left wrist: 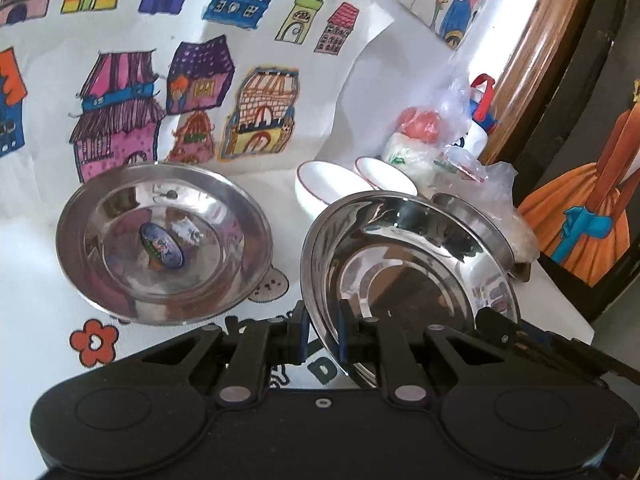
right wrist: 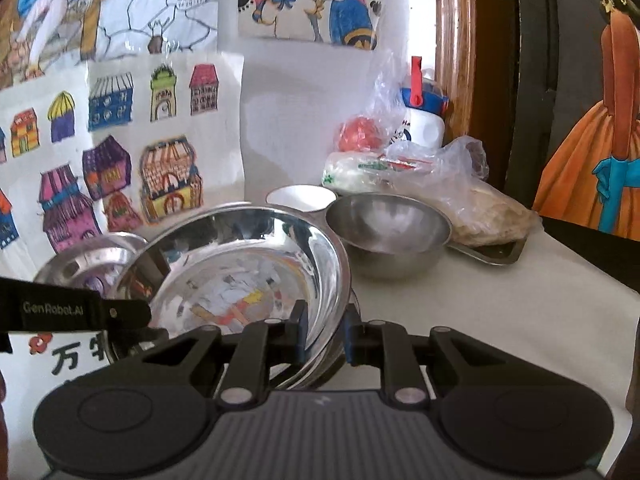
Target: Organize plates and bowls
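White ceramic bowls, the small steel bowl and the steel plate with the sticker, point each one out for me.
White ceramic bowls [left wrist: 320,184]: left wrist view, inside of the nearer bowl.
Small steel bowl [right wrist: 386,224]: right wrist view, inner wall.
Steel plate with the sticker [left wrist: 120,240]: left wrist view, bare inner surface.

Shiny silver plate [left wrist: 408,264], red-rimmed white bowls [left wrist: 320,188]

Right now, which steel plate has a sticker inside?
The steel plate resting on the table, left of the held steel plate in the left wrist view: a blue oval sticker sits at its centre. The held one shows none.
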A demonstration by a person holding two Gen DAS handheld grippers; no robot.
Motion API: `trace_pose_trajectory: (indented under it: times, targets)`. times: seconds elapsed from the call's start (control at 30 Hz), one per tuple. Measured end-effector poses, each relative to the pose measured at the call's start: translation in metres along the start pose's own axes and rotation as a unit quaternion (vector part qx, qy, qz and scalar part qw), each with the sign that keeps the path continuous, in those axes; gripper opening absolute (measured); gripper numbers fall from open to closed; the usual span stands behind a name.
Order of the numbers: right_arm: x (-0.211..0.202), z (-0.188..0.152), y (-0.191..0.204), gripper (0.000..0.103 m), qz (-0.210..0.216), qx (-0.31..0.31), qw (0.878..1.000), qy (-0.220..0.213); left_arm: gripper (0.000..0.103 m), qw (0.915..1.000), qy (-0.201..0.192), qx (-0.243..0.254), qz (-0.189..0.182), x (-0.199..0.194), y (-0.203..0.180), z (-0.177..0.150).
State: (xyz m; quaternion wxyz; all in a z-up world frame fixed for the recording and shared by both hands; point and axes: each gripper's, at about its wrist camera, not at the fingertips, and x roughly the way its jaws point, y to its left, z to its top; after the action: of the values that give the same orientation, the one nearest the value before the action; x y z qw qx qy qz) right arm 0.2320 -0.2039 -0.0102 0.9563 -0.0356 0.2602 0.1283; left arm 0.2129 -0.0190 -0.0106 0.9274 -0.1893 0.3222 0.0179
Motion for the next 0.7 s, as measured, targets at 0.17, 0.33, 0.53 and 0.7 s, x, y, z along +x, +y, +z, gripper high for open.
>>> trace_pose_trajectory:
  times: [0.17, 0.33, 0.53, 0.7]
  targets:
    - [0.005, -0.001, 0.001, 0.024, -0.002, -0.006, 1.0, 0.008, 0.015, 1.0, 0.006, 0.005, 0.006, 0.004, 0.0, 0.003]
    - [0.008, -0.002, 0.003, 0.027, -0.008, -0.013, 1.0, 0.015, 0.016, 0.9996, 0.015, 0.019, 0.013, 0.006, -0.005, 0.006]
    - [0.012, -0.007, 0.002, 0.035, -0.014, -0.025, 0.999, 0.016, 0.021, 0.998, 0.036, 0.049, 0.02, 0.012, -0.011, 0.007]
    - [0.012, -0.013, 0.007, 0.069, -0.02, -0.049, 0.999, -0.004, 0.037, 0.9987, 0.023, 0.041, 0.018, 0.006, -0.005, 0.009]
